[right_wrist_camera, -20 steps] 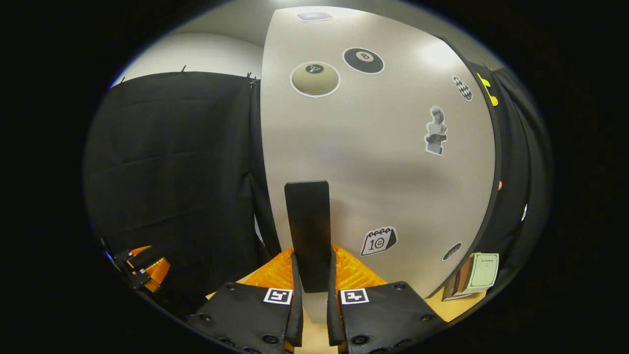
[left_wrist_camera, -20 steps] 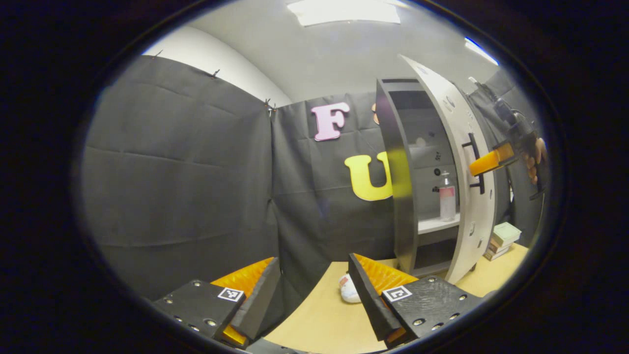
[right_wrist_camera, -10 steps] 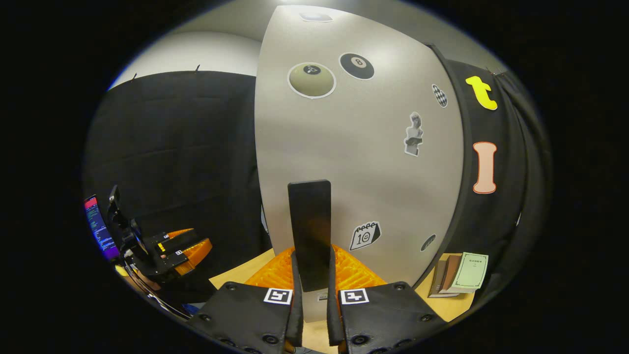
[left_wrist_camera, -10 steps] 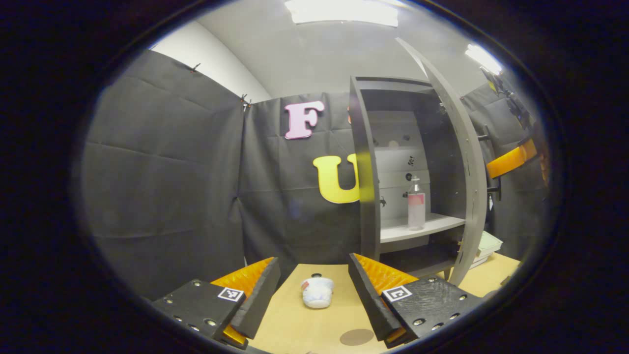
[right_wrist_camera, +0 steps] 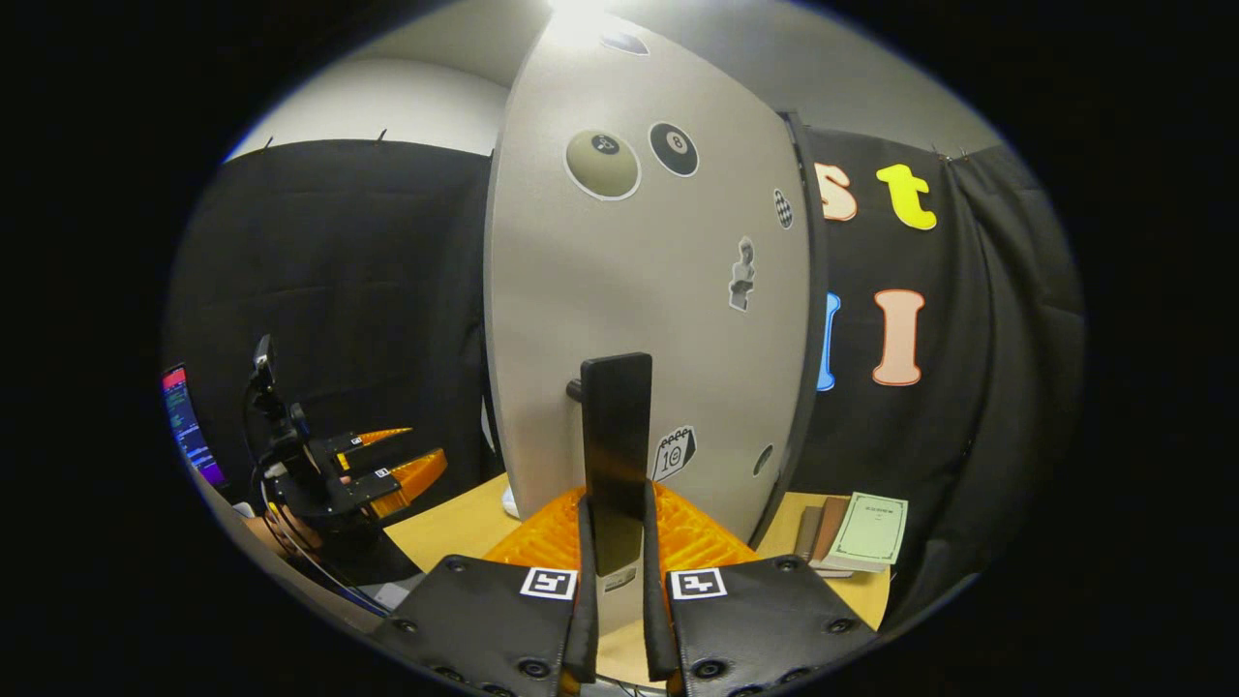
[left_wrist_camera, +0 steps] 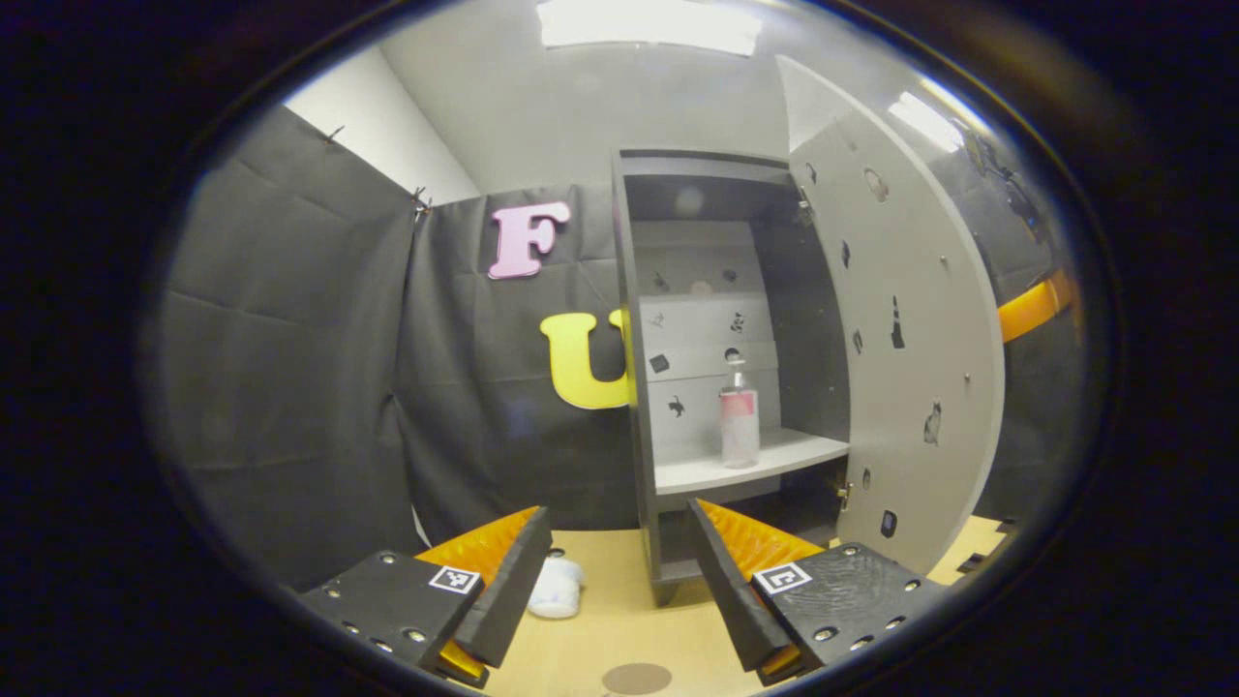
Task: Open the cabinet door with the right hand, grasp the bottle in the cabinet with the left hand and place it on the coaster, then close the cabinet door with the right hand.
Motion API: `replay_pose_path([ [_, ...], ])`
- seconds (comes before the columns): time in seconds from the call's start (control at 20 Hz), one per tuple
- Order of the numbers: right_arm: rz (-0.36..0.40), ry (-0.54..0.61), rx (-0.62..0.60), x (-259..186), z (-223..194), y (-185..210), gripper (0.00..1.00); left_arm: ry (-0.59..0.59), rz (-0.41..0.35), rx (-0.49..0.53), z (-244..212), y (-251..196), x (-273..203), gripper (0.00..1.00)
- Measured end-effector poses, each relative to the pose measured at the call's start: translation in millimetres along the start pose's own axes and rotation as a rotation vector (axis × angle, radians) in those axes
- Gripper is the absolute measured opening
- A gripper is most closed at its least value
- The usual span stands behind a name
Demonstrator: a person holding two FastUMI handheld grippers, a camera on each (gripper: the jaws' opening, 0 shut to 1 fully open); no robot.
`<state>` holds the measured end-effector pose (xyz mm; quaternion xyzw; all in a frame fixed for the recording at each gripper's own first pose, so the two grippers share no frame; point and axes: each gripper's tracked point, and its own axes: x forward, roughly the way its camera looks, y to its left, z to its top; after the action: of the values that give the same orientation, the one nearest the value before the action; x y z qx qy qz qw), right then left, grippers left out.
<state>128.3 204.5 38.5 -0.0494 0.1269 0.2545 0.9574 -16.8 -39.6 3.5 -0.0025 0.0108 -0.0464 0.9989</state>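
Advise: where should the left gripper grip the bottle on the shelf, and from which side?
Grip the bottle mid-body, just below its pink band, coming straight in from the cabinet's open front. It stands upright on the shelf; the door is swung wide, and the pump top looks too narrow.

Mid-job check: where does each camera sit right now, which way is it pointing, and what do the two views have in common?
Left gripper view: rides the left claw, open, facing the open cabinet with the bottle on its shelf; coaster on the table below.
Right gripper view: rides the right claw, shut on the door handle, facing the door's outer side; books to the right.
Shared: the door, the table, and the left claw, seen far left in the right gripper view.
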Motion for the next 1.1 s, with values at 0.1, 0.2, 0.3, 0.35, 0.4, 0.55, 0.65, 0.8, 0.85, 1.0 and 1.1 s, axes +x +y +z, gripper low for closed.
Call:
replay_pose_path([
  [0.1,-0.026,-0.004,-0.003,-3,-1,-9,0.21,0.005,-0.015,-0.002,0,-11,0,0.85],
  [0.2,-0.054,-0.012,-0.002,-6,-2,-17,0.18,0.005,-0.023,-0.003,1,-19,-1,0.85],
  [0.3,-0.095,-0.027,-0.008,-9,-1,-27,0.17,0.006,-0.030,-0.004,3,-30,-3,0.85],
  [0.35,-0.119,-0.046,-0.013,-11,2,-33,0.20,0.008,-0.034,-0.004,2,-35,-4,0.85],
  [0.4,-0.138,-0.065,-0.011,-12,4,-38,0.20,0.009,-0.038,-0.004,4,-41,-6,0.86],
  [0.55,-0.188,-0.109,0.019,-21,10,-49,0.17,0.005,-0.040,0.002,6,-58,-7,0.85],
  [0.65,-0.234,-0.125,0.033,-28,11,-64,0.17,0.002,-0.038,-0.006,8,-72,-8,0.85],
  [0.8,-0.226,-0.182,0.068,-30,19,-64,0.20,-0.008,-0.031,-0.021,14,-92,-9,0.85],
  [0.85,-0.191,-0.213,0.075,-36,24,-57,0.20,-0.011,-0.023,-0.019,15,-96,-7,0.85],
  [1.0,-0.235,-0.283,0.039,-75,23,-68,0.18,-0.027,0.000,0.005,29,-104,-1,0.85],
  [1.1,-0.296,-0.286,0.050,-104,13,-84,0.18,-0.036,-0.016,0.012,38,-113,9,0.86],
])
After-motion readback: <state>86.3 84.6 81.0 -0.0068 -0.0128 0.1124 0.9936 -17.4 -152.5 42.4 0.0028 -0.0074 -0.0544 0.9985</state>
